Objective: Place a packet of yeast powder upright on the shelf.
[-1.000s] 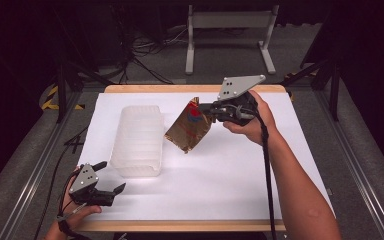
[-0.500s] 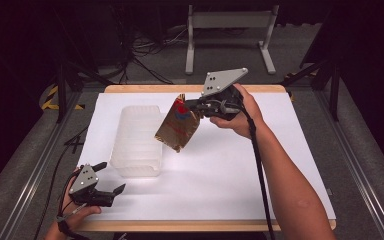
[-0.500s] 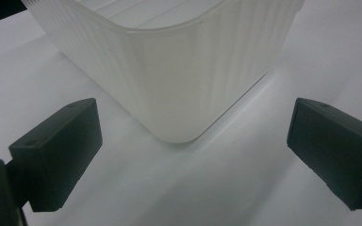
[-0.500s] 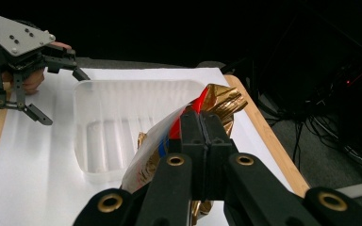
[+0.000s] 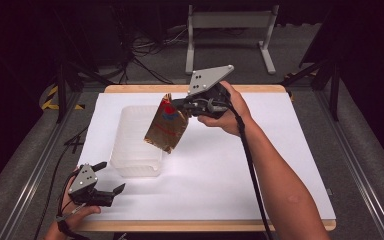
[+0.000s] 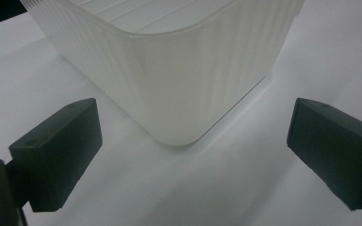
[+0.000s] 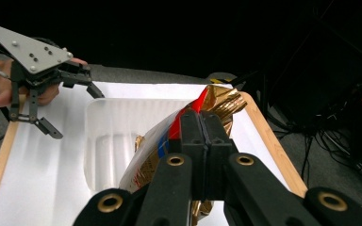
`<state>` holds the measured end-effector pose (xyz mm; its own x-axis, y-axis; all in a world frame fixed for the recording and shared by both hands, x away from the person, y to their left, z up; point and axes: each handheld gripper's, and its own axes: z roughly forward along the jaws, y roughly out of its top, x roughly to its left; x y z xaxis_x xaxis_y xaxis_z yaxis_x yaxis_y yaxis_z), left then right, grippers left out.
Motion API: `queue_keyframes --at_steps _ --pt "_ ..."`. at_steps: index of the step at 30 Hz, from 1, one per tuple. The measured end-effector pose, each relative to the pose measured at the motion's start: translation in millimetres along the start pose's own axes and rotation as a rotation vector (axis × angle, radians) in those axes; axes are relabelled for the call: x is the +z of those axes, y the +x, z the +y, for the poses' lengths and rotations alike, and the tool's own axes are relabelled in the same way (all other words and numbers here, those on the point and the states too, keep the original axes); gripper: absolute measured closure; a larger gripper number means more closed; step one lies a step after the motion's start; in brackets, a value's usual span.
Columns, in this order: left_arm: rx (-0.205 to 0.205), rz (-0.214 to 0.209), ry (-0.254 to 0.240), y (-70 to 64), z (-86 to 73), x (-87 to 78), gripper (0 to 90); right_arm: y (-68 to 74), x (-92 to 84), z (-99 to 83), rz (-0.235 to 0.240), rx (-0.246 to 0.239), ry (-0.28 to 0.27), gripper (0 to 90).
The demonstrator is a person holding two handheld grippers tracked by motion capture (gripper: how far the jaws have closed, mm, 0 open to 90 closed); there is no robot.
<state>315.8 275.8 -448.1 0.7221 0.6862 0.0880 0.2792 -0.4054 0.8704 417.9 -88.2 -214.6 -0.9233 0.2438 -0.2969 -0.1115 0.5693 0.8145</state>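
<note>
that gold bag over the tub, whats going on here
A person works at a white-covered table with a gripper in each hand. The right gripper is shut on the top edge of a gold snack bag, which hangs in the air beside and partly over a clear plastic tub. The bag is not in the tub yet. The left gripper rests open near the tub's near corner, holding nothing.

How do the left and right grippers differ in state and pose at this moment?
The right gripper is shut on the gold snack bag, held in the air beside the clear plastic bin; the left gripper is open with nothing between its jaws. The right is raised, the left low near the table's front edge. Both carry a grey three-cornered plate.
</note>
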Motion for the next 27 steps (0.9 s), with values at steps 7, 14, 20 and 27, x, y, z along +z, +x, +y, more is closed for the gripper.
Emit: queue_keyframes --at_steps 7,14,20,27 --pt "-0.003 -0.003 -0.003 -0.1 -0.4 -0.9 4.7 1.1 16.3 8.6 0.023 -0.012 0.008 89.4" --pt "-0.001 -0.007 -0.001 0.4 -1.1 -1.1 4.7 6.3 31.7 16.1 0.055 -0.034 0.013 89.4" --pt "-0.001 -0.007 0.0 -0.1 -1.1 -1.1 4.7 9.8 44.9 17.7 0.064 -0.054 0.042 89.4" --pt "0.003 -0.013 0.004 -0.7 -0.9 -0.5 4.7 6.2 57.0 19.7 0.086 -0.083 0.059 89.3"
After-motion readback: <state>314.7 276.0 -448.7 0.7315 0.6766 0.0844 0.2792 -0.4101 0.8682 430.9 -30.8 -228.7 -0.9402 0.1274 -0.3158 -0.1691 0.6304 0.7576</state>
